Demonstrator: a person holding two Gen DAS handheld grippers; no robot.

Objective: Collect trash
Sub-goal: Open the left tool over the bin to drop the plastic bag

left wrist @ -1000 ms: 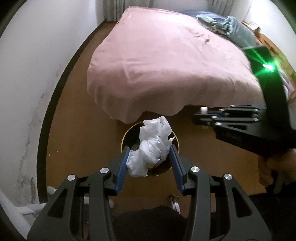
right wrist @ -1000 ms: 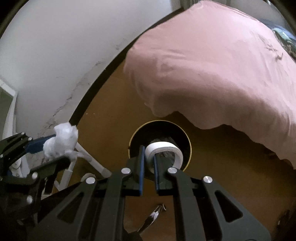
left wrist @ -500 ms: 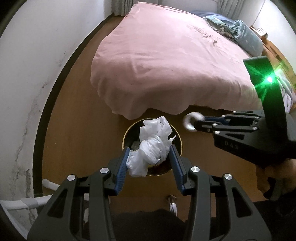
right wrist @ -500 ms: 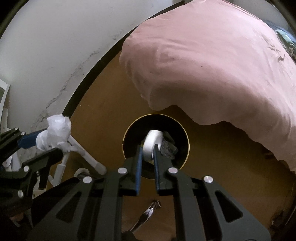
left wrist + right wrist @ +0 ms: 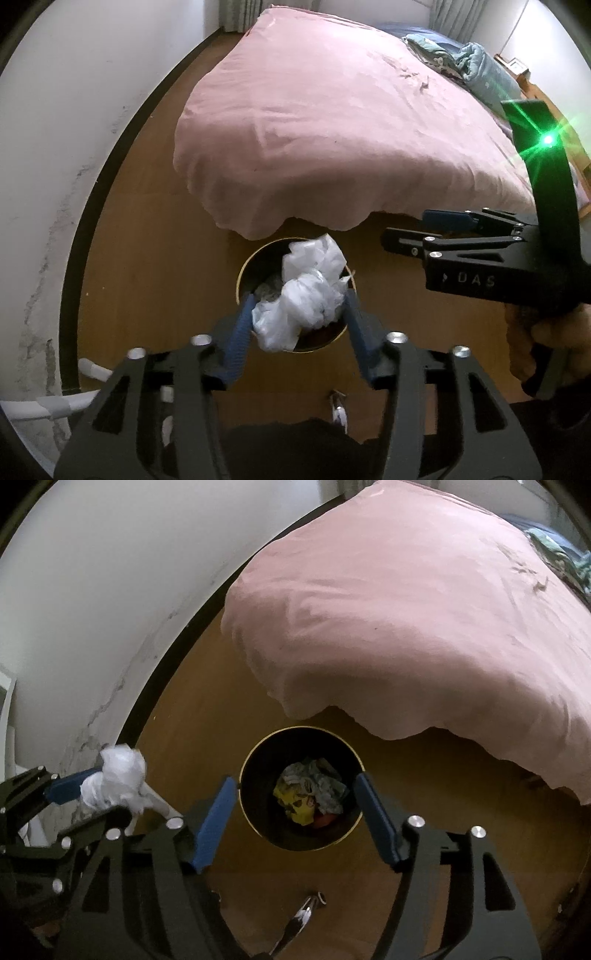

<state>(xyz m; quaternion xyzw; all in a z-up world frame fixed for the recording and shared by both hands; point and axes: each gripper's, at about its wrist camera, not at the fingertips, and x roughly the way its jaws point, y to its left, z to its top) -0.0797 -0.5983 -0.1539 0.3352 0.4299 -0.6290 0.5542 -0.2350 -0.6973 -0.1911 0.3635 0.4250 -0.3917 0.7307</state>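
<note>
A crumpled white plastic bag (image 5: 303, 295) hangs between the blue pads of my left gripper (image 5: 300, 295), right above the round black bin (image 5: 245, 269) with a gold rim. The left jaws are opening and both pads still touch the bag. From the right wrist view the same bag (image 5: 114, 779) sits in the left gripper (image 5: 110, 794) at the left. My right gripper (image 5: 295, 781) hovers over the bin (image 5: 258, 760), jaws opening wide with nothing between them. Crumpled paper and a yellow wrapper (image 5: 295, 801) lie inside. The right gripper (image 5: 406, 226) also shows side-on.
A bed with a pink cover (image 5: 351, 129) overhangs the wooden floor just behind the bin. A white wall with a black baseboard (image 5: 85, 229) runs along the left. White pipes (image 5: 44, 406) stand at lower left. A small metal object (image 5: 337, 404) lies on the floor. A hand (image 5: 535, 332) grips the right tool.
The right gripper has gone from shut on a white ring to wide open, and the ring is gone from its jaws. The left pads have spread slightly around the bag.
</note>
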